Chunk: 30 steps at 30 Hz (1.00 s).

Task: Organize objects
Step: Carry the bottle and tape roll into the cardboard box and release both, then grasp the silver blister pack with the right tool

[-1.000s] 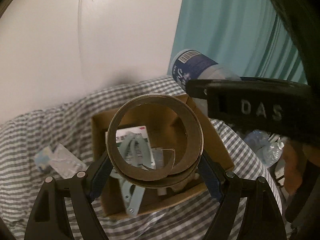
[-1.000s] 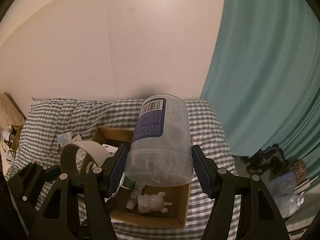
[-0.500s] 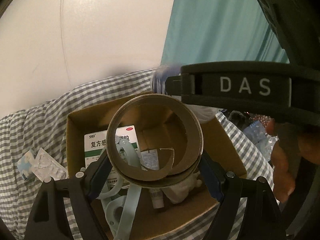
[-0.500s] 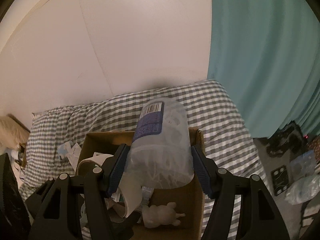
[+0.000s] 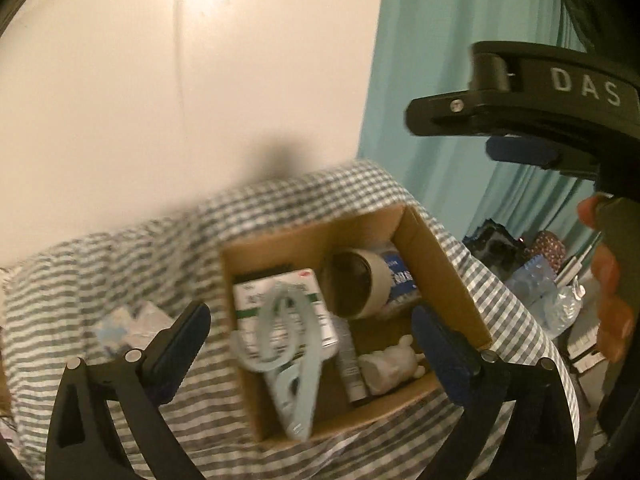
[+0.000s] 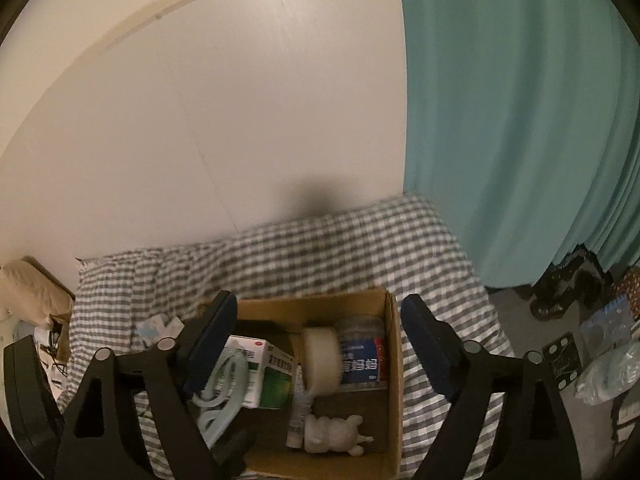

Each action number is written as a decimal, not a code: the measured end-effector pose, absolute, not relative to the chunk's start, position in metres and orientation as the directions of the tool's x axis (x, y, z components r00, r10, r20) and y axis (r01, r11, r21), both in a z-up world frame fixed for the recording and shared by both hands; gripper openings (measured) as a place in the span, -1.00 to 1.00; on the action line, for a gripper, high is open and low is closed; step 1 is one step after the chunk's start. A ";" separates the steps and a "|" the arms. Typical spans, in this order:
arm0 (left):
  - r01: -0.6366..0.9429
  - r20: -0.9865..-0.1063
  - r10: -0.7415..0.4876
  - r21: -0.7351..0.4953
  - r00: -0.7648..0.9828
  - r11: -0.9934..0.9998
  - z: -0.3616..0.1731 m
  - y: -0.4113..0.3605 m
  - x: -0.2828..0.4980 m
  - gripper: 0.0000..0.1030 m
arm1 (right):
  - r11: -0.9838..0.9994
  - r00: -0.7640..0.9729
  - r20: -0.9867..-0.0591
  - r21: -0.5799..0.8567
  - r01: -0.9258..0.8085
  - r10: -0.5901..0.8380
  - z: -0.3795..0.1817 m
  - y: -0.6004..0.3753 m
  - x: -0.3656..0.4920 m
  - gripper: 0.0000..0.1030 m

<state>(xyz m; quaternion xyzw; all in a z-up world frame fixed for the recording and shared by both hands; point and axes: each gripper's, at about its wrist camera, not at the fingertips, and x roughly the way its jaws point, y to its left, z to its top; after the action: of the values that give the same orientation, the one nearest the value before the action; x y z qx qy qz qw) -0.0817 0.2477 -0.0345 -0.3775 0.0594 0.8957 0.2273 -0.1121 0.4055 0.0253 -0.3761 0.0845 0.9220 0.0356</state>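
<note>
A cardboard box [image 5: 436,256] [image 6: 394,364] sits on the checked bedspread. Inside it lie a tape roll [image 5: 360,284] [image 6: 322,356], a clear plastic jar with a blue label [image 6: 360,356] [image 5: 398,276], a green-and-white medicine box [image 5: 280,308] [image 6: 268,376], pale blue scissors-like plastic [image 5: 292,356] [image 6: 222,388], a small tube [image 6: 298,412] and a white animal figure [image 5: 392,368] [image 6: 334,434]. My left gripper [image 5: 308,344] is open and empty above the box. My right gripper [image 6: 316,340] is open and empty above it too; it shows in the left wrist view [image 5: 520,120].
A crumpled blister pack [image 5: 128,324] [image 6: 158,326] lies on the bedspread [image 6: 320,248] left of the box. A white wall stands behind, a teal curtain [image 6: 512,120] to the right. Bags and clutter [image 6: 600,344] lie on the floor at right.
Both grippers have opened. The tape roll has dropped from the left gripper and the jar from the right gripper; both now lie in the box. Both grippers have lifted back.
</note>
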 end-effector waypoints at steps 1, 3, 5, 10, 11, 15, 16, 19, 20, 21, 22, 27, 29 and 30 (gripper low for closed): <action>-0.448 -0.694 0.356 -0.053 -0.626 -0.892 -0.026 0.240 -0.079 1.00 | -0.984 -0.724 -0.690 0.127 -0.121 0.000 0.034 0.402 -0.109 0.68; -0.435 -0.674 0.338 -0.027 -0.657 -0.900 -0.009 0.223 -0.072 1.00 | -0.987 -0.745 -0.667 0.126 -0.097 -0.012 0.054 0.393 -0.099 0.71; -0.422 -0.651 0.327 -0.012 -0.685 -0.907 0.008 0.202 -0.064 1.00 | -0.990 -0.767 -0.640 0.123 -0.066 -0.028 0.078 0.381 -0.087 0.74; -0.341 -0.602 0.267 0.010 -0.753 -0.940 0.047 0.141 -0.048 1.00 | -1.000 -0.832 -0.555 0.016 -0.002 -0.007 0.128 0.341 -0.048 0.95; -0.325 -0.595 0.255 0.010 -0.762 -0.946 0.053 0.128 -0.045 1.00 | -1.000 -0.841 -0.541 -0.007 0.019 -0.012 0.136 0.330 -0.038 0.98; -0.261 -0.580 0.201 0.021 -0.789 -0.965 0.064 0.080 -0.036 1.00 | -0.997 -0.849 -0.527 -0.032 0.074 -0.046 0.143 0.300 -0.014 0.99; -0.239 -0.576 0.180 0.027 -0.797 -0.971 0.064 0.068 -0.035 1.00 | -0.996 -0.846 -0.531 -0.035 0.086 -0.054 0.141 0.290 -0.012 0.99; -0.185 -0.575 0.147 0.008 -0.805 -0.983 0.058 0.033 -0.036 1.00 | -0.991 -0.836 -0.545 -0.063 0.118 -0.065 0.129 0.263 -0.011 0.99; -0.172 -0.577 0.142 -0.002 -0.805 -0.985 0.054 0.024 -0.036 1.00 | -0.988 -0.832 -0.551 -0.074 0.133 -0.071 0.121 0.250 -0.013 0.99; -0.158 -0.577 0.137 -0.014 -0.805 -0.987 0.050 0.014 -0.037 1.00 | -0.985 -0.831 -0.551 -0.085 0.147 -0.077 0.115 0.238 -0.014 0.99; -0.143 -0.576 0.130 -0.023 -0.807 -0.989 0.045 0.004 -0.038 1.00 | -0.983 -0.831 -0.551 -0.093 0.160 -0.083 0.110 0.228 -0.014 0.99; -0.121 -0.601 0.118 -0.035 -0.791 -0.992 0.000 -0.029 -0.051 1.00 | -0.952 -0.823 -0.558 -0.183 0.246 -0.105 0.061 0.169 -0.017 0.99; -0.092 -0.619 0.094 -0.035 -0.779 -0.995 -0.017 -0.035 -0.058 1.00 | -0.946 -0.814 -0.571 -0.191 0.261 -0.109 0.037 0.154 -0.021 0.99; -0.086 -0.628 0.094 -0.043 -0.772 -0.995 -0.026 -0.038 -0.062 1.00 | -0.948 -0.806 -0.581 -0.177 0.263 -0.115 0.026 0.149 -0.024 0.99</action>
<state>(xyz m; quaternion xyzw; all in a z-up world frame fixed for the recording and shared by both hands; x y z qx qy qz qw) -0.0616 -0.0378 -0.0265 -0.3340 -0.0058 0.9413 0.0479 -0.0242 0.1494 0.0261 -0.2949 -0.1255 0.9419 -0.1004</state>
